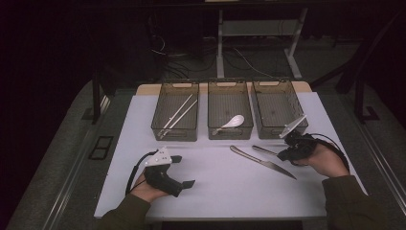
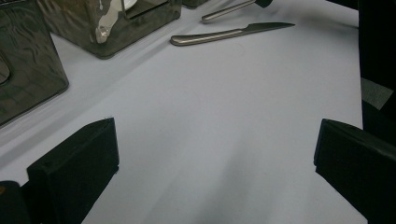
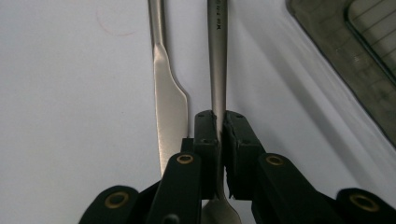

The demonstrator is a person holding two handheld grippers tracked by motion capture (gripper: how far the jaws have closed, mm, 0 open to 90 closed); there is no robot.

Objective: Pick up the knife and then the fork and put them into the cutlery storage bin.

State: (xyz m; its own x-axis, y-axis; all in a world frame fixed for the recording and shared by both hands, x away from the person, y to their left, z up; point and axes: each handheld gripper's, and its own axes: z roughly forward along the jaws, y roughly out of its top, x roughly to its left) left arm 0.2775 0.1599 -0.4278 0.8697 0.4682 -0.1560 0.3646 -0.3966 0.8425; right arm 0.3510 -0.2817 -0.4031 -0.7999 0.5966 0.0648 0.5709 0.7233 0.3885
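Note:
A steel knife (image 1: 262,162) lies on the white table, right of centre. Just behind it is a slimmer steel utensil (image 1: 264,150), and my right gripper (image 1: 280,154) is shut on its handle. In the right gripper view the black jaws (image 3: 219,122) pinch that handle (image 3: 217,56), with the knife blade (image 3: 169,107) directly to their left. The utensil's head is hidden under the jaws. My left gripper (image 1: 184,170) rests at the front left, open and holding nothing. Its own view (image 2: 215,158) shows bare table between the jaws, and the knife (image 2: 224,34) far ahead.
Three smoky plastic bins stand in a row at the back. The left bin (image 1: 158,125) holds chopsticks (image 1: 179,114), the middle bin (image 1: 229,86) holds a white spoon (image 1: 232,122), and the right bin (image 1: 274,85) stands just beyond the right hand. The table edge runs close behind both wrists.

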